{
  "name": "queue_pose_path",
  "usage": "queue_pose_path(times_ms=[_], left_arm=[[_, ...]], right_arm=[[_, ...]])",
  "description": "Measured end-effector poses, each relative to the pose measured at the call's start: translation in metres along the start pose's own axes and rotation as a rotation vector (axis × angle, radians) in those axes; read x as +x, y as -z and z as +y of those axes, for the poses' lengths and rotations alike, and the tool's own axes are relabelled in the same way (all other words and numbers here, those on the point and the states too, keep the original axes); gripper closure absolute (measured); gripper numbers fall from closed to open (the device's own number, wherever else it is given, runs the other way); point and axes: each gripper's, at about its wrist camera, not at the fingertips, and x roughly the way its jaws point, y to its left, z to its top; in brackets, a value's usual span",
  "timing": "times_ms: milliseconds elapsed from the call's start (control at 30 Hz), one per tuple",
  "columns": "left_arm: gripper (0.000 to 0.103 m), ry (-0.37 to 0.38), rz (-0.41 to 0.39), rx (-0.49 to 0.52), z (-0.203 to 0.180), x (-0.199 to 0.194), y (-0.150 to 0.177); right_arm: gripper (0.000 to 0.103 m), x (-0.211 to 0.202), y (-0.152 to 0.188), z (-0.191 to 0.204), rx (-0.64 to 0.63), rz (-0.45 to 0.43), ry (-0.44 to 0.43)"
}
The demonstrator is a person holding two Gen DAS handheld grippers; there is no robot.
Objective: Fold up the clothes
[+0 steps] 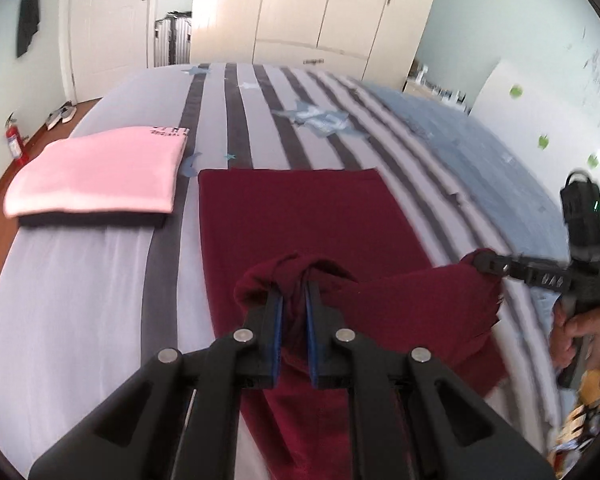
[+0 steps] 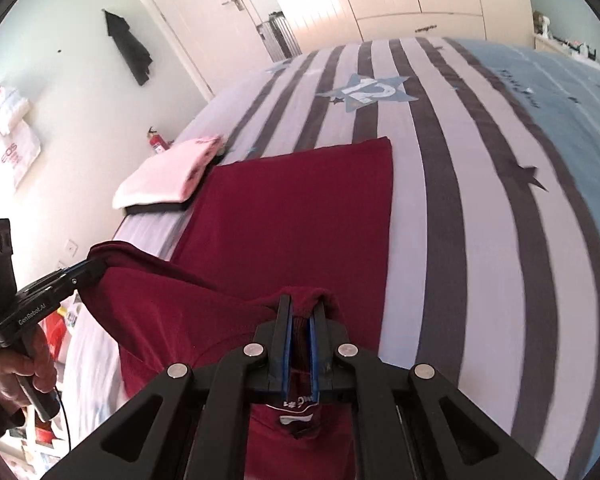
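Maroon garment (image 1: 300,216) lying flat across the striped bed (image 1: 100,280), far hem toward the middle, near edge lifted off the cover at the bed's near edge. Hanging between two pinches, probably so the near half can be carried over the far half in one even fold. Left gripper (image 1: 294,280) clamping narrow on a bunched corner; right gripper (image 2: 302,308) likewise squeezing the other corner, keeping the edge taut and level. Resting just beside, toward the left edge: folded pink garment (image 1: 96,168) atop something dark, seemingly the finished stack.
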Motion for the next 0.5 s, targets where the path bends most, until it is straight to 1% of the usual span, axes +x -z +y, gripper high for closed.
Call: queue_pose_path(times_ms=[67,133,233,367,467,500], left_arm=[[0.095,-0.006,0.027,0.007,0.006,0.027,-0.01],[0.095,-0.011,0.059,-0.006,0.012,0.045,-0.015],[0.095,-0.024,0.092,-0.014,0.016,0.067,-0.021],[0.095,-0.024,0.113,-0.024,0.016,0.072,-0.02],[0.093,-0.009,0.169,-0.08,0.023,0.082,-0.018],[0.09,-0.005,0.182,-0.099,0.026,0.085,-0.018]], right_arm=[[0.097,0.02,-0.014,-0.011,0.009,0.017,-0.003],[0.097,0.036,-0.026,-0.02,0.018,0.035,-0.003],[0.097,0.052,-0.033,-0.029,0.032,0.059,-0.013],[0.097,0.065,-0.039,-0.039,0.056,0.073,-0.027],[0.096,0.076,-0.038,-0.051,0.106,0.106,-0.045],[0.095,0.08,-0.036,-0.055,0.126,0.122,-0.053]])
